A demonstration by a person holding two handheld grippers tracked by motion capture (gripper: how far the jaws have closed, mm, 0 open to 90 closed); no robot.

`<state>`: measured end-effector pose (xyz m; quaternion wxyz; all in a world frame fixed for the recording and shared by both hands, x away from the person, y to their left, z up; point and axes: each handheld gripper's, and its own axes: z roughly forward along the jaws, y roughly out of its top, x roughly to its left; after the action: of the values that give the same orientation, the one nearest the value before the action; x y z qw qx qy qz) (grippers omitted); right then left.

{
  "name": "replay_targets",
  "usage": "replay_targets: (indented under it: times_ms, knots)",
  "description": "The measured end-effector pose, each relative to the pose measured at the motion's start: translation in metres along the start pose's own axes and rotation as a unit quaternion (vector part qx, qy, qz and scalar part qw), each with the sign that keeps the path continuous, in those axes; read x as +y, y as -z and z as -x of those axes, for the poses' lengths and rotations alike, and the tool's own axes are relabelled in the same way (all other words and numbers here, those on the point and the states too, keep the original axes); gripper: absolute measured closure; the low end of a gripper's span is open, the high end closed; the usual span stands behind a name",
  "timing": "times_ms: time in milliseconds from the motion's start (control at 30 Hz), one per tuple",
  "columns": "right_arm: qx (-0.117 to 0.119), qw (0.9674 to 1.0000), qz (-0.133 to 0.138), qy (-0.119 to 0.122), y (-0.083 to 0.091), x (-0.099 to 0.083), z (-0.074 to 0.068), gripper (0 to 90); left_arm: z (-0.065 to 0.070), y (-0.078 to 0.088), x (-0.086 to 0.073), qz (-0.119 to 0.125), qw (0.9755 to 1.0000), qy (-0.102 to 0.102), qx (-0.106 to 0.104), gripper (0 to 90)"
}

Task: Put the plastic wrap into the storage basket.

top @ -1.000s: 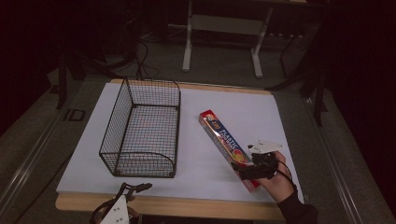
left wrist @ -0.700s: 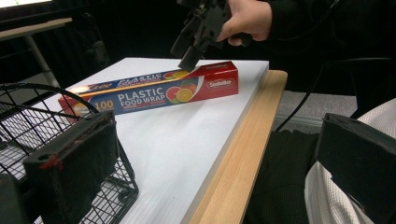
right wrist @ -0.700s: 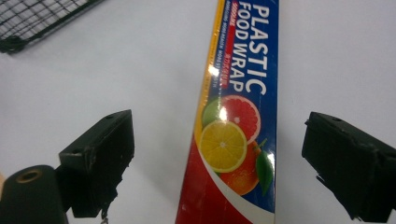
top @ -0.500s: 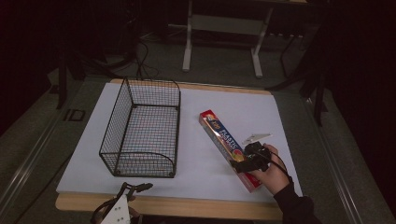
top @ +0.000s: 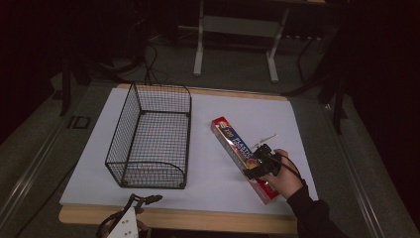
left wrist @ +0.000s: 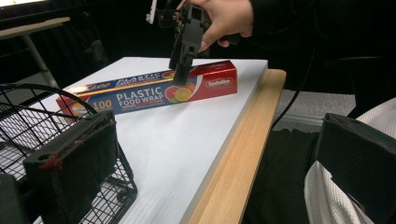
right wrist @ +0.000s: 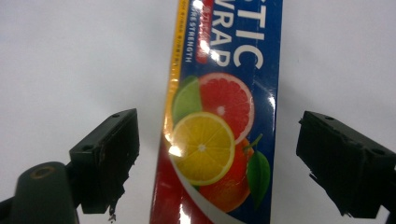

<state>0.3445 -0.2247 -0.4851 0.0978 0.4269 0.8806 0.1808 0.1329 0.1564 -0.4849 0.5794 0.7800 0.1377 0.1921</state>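
Note:
A long red and blue box of plastic food wrap (top: pixel 232 143) lies slantwise on the white board, right of a black wire basket (top: pixel 148 136). A person's hand holds my right gripper (top: pixel 253 167) over the box's near end. In the right gripper view its jaws stand open on either side of the box (right wrist: pixel 224 56), right gripper (right wrist: pixel 226 163) above the citrus picture. The left gripper view shows that gripper (left wrist: pixel 184 70) pointing down onto the box (left wrist: pixel 140 93). My left gripper (top: pixel 141 201) rests at the table's near edge, jaws open and empty (left wrist: pixel 215 158).
The basket (left wrist: pixel 28 121) is empty and stands close to my left gripper's jaw. A wooden table edge (top: pixel 198 220) runs along the front below the white board (top: pixel 213 183). Table legs and cables stand on the dark floor beyond.
My right gripper has moved a little left and farther up along the box. The left gripper and the basket have not moved.

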Motion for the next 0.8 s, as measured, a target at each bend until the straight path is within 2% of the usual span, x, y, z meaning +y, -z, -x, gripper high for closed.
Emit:
replay_targets:
  times_ms: [200,433,533,633,800]
  knots:
    - [0.007,0.9992,-0.039,-0.007,-0.005,0.007,0.001,18.0,0.000,0.000,0.000,-0.002,1.0000,-0.001,-0.001,0.0]
    - [0.015,0.9978,-0.062,-0.015,-0.012,0.014,0.004,18.9,0.000,0.000,0.000,-0.001,1.0000,-0.002,-0.001,0.0]
    - [0.016,0.9973,-0.070,-0.014,-0.015,0.016,0.005,23.3,0.000,-0.001,0.000,-0.002,1.0000,-0.003,-0.002,0.0]
    - [0.008,0.9965,-0.083,-0.006,-0.018,0.018,0.003,23.4,0.000,-0.001,0.000,-0.002,1.0000,-0.003,-0.002,0.0]
    - [0.010,0.9948,-0.101,-0.009,-0.023,0.025,0.005,24.1,0.000,-0.001,0.000,-0.002,1.0000,-0.004,-0.003,0.0]
